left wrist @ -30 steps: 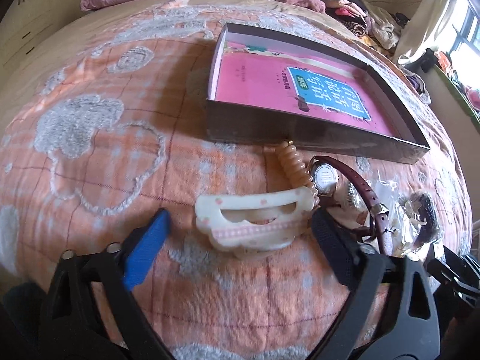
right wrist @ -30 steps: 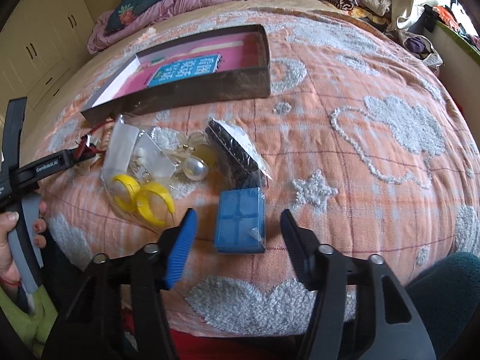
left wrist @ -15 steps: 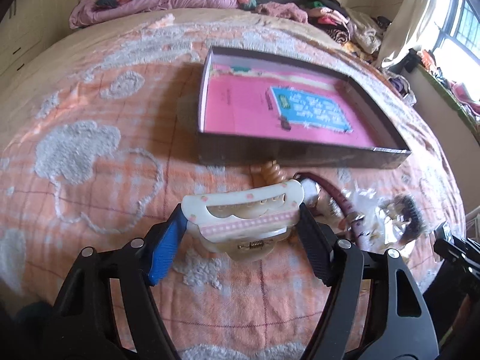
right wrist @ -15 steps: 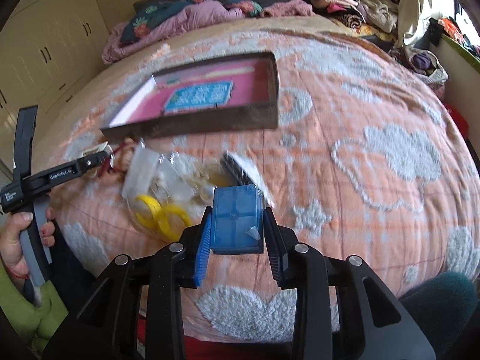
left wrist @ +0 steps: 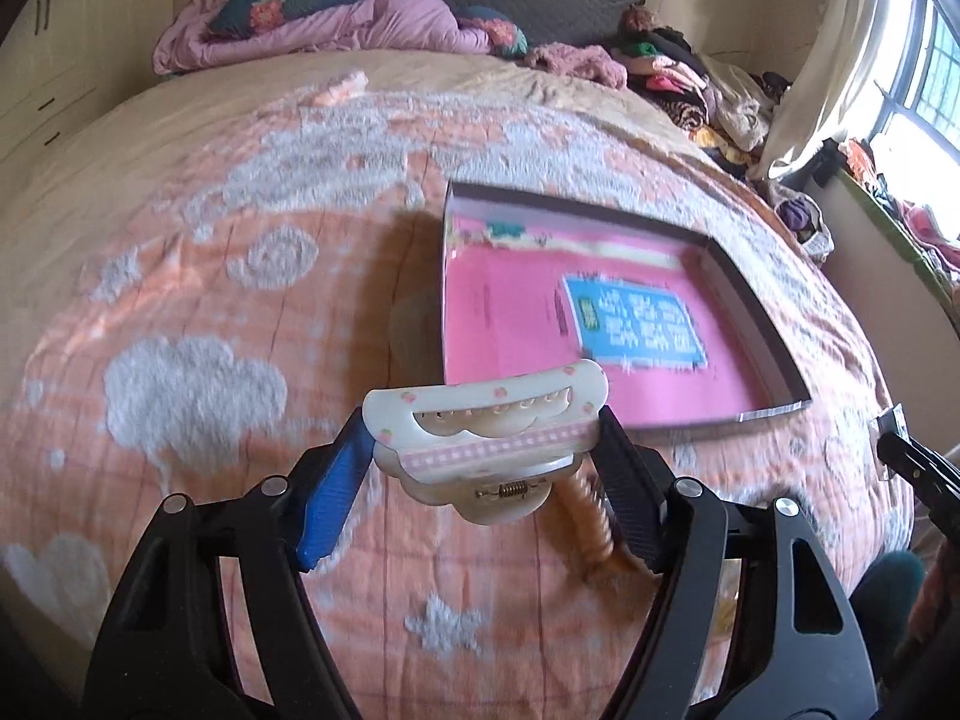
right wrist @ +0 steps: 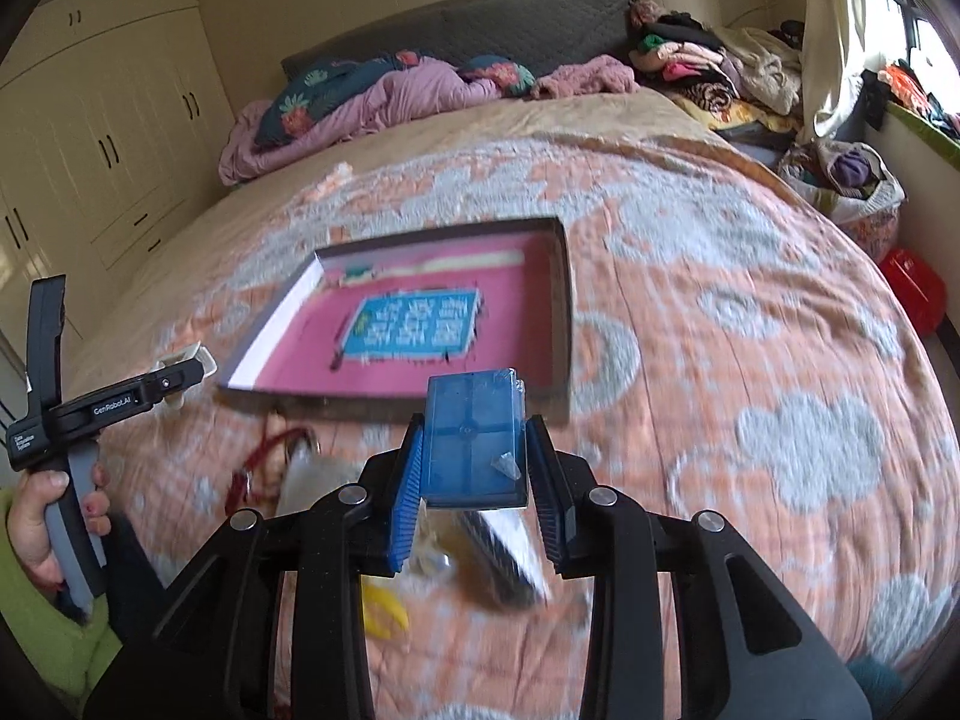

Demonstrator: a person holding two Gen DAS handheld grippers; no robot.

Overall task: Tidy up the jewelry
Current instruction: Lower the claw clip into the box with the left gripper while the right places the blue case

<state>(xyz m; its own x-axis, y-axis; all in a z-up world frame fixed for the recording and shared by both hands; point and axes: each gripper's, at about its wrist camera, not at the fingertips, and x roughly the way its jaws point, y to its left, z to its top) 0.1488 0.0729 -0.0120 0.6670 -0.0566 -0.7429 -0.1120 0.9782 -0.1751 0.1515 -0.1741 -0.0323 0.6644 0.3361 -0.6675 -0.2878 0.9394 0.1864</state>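
My left gripper (left wrist: 480, 456) is shut on a cream hair claw clip (left wrist: 486, 426) with a pink checked band, held in the air above the bed just short of the near wall of the shallow box. The box (left wrist: 762, 336) has a pink floor with a blue label. My right gripper (right wrist: 474, 456) is shut on a blue plastic case (right wrist: 471, 438), held above the bed in front of the same box (right wrist: 561, 312). The left gripper also shows in the right wrist view (right wrist: 180, 369) with the clip's cream edge at its tip.
Loose jewelry lies on the orange blanket below the grippers: a beige spiral hair tie (left wrist: 591, 516), a red strap (right wrist: 270, 450), clear bags (right wrist: 312, 474), a yellow piece (right wrist: 384, 615), a dark comb-like clip (right wrist: 498, 552). Bedding and clothes pile at the far end (right wrist: 384, 96).
Both grippers closed on their items, then lifted them off the blanket. They have risen and moved forward toward the box since half a second ago.
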